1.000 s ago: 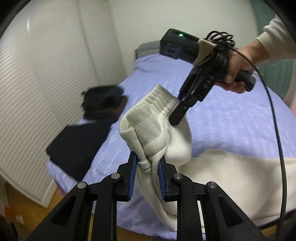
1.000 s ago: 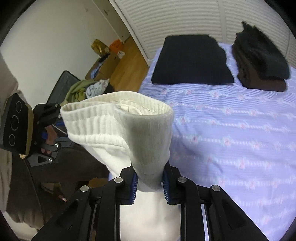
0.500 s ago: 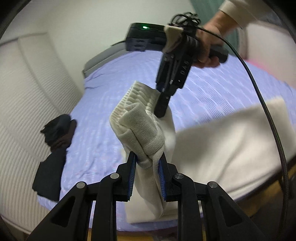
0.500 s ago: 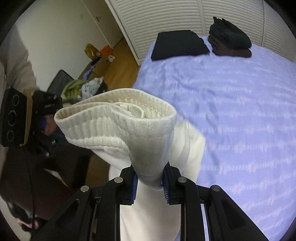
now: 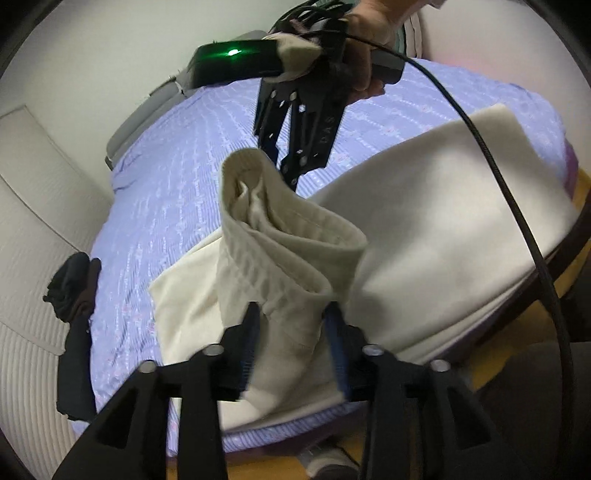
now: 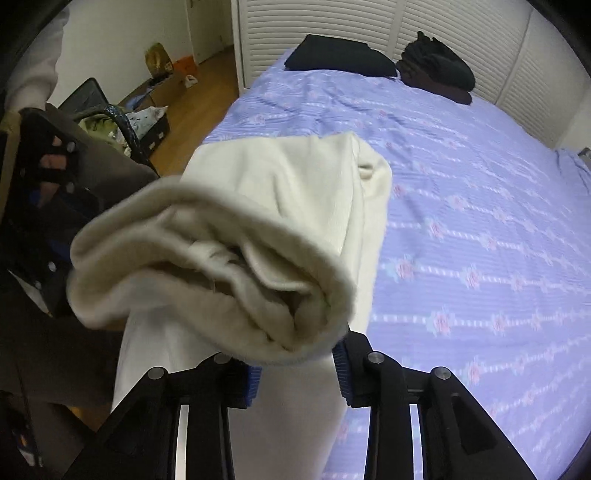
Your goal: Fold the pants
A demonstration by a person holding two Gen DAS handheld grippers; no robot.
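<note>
Cream pants (image 5: 436, 229) lie spread over the near edge of the purple bed (image 5: 177, 192). My left gripper (image 5: 293, 339) is shut on one side of their ribbed waistband (image 5: 280, 251), held up above the bed. My right gripper (image 6: 297, 365) is shut on the other side of the waistband (image 6: 207, 266); it also shows in the left wrist view (image 5: 291, 162), just behind the raised band. In the right wrist view the rest of the pants (image 6: 295, 192) lies folded on the bed below. The waistband bunches between the two grippers.
A folded dark garment (image 6: 340, 59) and a dark pile (image 6: 436, 70) lie at the far side of the bed by the louvered closet doors (image 6: 369, 22). An open suitcase with clothes (image 6: 147, 118) sits on the wood floor. The bed's edge is close below.
Both grippers have swung over the bed, carrying the waistband. The pants' legs now lie spread on the bed. The two grippers have come closer together.
</note>
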